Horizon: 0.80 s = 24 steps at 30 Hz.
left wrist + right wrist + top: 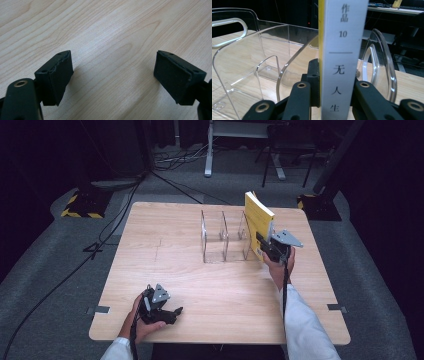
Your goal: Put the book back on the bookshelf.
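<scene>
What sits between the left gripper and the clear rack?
Nothing: in the high view, bare wooden table runs from the left gripper to the clear rack.

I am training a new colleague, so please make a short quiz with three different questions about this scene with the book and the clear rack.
1. True or false: the right gripper is shut on the yellow book.
2. What is between the jaws of the left gripper?
3. Multiple choice: the book stands A) flat on the table, B) upright at the right end of the clear rack, C) in the left hand.

Key:
1. True; in the right gripper view the pads clamp its white spine.
2. Nothing; the jaws stand open over bare wood.
3. B.
</scene>
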Tool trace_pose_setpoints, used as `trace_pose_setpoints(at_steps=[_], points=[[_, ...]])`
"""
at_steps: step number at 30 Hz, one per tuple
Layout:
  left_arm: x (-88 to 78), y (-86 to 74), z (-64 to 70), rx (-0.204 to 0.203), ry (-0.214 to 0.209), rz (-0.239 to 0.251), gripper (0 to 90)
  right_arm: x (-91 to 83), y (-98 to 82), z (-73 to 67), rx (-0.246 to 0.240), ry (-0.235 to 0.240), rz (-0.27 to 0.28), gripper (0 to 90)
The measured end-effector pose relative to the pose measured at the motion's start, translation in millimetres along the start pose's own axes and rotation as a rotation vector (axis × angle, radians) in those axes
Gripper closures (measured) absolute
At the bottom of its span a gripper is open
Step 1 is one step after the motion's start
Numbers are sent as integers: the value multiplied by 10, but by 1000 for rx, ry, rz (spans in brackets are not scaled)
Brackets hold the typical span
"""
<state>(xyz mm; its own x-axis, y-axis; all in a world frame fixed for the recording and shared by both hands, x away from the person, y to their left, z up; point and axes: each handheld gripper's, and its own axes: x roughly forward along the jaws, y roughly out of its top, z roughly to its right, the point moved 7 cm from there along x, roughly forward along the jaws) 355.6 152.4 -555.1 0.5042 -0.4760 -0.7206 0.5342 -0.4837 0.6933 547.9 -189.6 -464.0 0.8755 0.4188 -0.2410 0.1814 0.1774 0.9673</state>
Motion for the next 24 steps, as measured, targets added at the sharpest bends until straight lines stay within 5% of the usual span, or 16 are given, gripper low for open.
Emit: trace_pose_setpoints(at_steps=[10,24], points=[[0,-1,0,1,0,0,163,-9,-115,-7,-10,5,-31,753],[1,-1,5,-4,-1,1,163,9,-57,20,-32,-22,-27,766]])
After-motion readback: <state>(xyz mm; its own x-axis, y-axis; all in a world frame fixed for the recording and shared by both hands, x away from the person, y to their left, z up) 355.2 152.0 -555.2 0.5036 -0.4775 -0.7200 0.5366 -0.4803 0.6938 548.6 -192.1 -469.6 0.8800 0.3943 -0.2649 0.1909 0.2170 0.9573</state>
